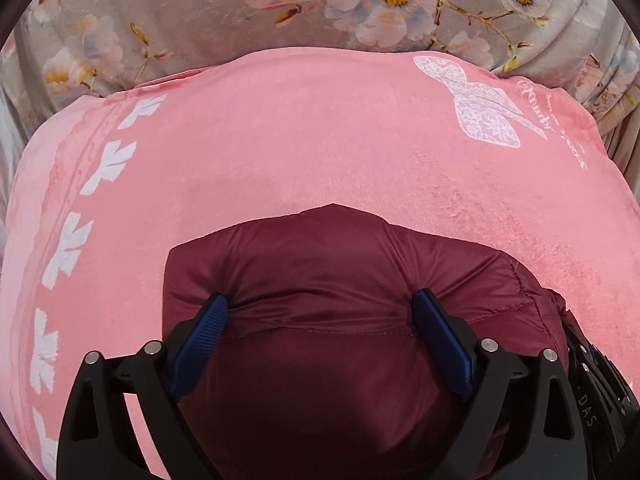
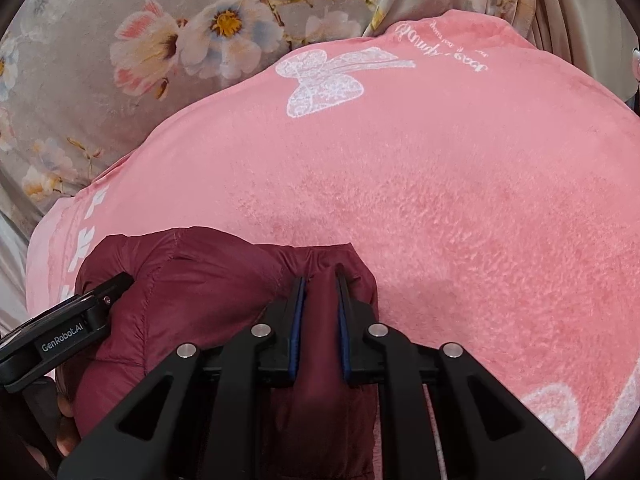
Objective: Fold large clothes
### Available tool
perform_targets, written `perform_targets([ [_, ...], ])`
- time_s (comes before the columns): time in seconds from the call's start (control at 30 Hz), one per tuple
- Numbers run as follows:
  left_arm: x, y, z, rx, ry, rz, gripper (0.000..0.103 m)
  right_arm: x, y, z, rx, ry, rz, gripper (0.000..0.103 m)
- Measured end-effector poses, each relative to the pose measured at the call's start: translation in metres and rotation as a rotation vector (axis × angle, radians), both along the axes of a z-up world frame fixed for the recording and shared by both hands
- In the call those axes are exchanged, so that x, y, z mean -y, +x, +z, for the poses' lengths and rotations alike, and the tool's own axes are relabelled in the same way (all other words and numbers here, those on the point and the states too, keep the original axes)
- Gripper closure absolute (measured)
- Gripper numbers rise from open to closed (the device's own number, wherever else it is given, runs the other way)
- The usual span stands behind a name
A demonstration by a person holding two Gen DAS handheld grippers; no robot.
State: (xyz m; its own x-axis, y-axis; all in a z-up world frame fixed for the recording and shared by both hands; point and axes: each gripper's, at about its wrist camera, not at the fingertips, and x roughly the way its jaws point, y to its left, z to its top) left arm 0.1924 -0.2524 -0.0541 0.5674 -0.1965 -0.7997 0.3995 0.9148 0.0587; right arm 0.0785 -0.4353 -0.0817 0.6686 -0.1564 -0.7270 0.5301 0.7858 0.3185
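Nearest to the left wrist camera is the left gripper (image 1: 320, 306), with its two blue pads (image 1: 438, 346) set wide apart. Between them bulges a thick part of the maroon puffer jacket (image 1: 320, 264), and each pad presses into the fabric, which wrinkles around both tips. So this gripper holds a wide, puffy fold of the jacket and is not closed tightly.

From the right wrist view, the right gripper (image 2: 320, 276) has its jaws brought close together, with only a narrow ridge of the same jacket (image 2: 200, 292) pinched between the blue pads. At the left of this view the black body of the left gripper (image 2: 64, 336) comes in, with the words "GenRobot.AI" on it, and it touches the jacket's left side. Below it a small part of the person's hand (image 2: 66, 428) is visible, but dark and unclear.

The jacket is bunched in the near part of the scene, on a pink plush blanket (image 1: 280, 160). The blanket carries a white butterfly print (image 2: 324, 80) at its far side, some white script beside it, and a row of white leaf shapes (image 1: 68, 248) along the left edge. Farther away, behind the blanket, lies a grey floral bedsheet (image 1: 200, 12) with pale flowers.
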Motion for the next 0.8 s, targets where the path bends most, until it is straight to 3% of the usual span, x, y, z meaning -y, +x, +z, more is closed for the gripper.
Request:
perform_targets([
  [0.37,0.006,-0.006,-0.017,0.1,0.026,0.02,0.006,-0.009,0.002,-0.002,0.0,-0.066,-0.008,0.089],
  [0.8,0.007,-0.006,-0.022,0.112,0.032,0.017,0.005,-0.009,0.001,-0.003,0.006,-0.065,-0.01,0.089],
])
